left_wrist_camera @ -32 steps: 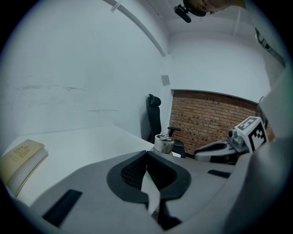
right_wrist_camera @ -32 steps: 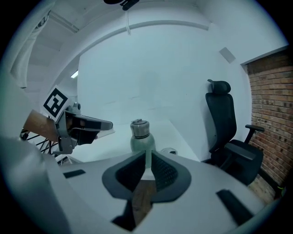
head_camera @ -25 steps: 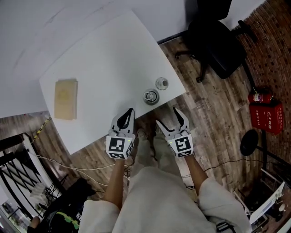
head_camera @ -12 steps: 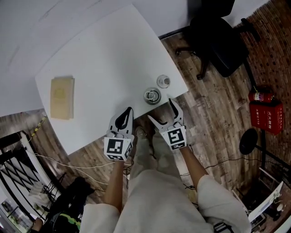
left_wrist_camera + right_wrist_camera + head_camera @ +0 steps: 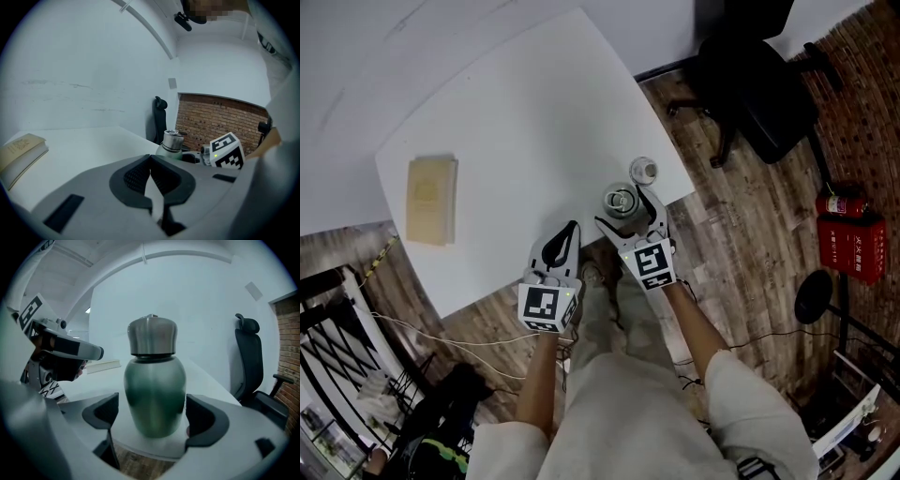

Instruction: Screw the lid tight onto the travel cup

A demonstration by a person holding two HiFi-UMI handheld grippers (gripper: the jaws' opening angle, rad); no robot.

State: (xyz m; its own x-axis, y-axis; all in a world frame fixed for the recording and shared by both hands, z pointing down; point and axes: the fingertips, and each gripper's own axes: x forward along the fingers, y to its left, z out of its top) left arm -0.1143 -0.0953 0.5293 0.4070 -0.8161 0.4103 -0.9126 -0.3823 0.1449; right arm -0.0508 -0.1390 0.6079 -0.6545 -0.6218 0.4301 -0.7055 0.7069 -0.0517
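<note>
Both right gripper (image 5: 626,208) jaws, just opened wide, flank the upright cup (image 5: 154,390) without touching. Left gripper (image 5: 150,161) shut, empty, hangs farther back.

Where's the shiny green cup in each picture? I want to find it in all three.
Head view: the travel cup stands by the white table's near edge, near the picture's middle.
Left gripper view: the cup is small, just right of the middle.
Right gripper view: the cup is big, dead centre.
Shared landmark: the black office chair, behind the cup in both gripper views.
</note>
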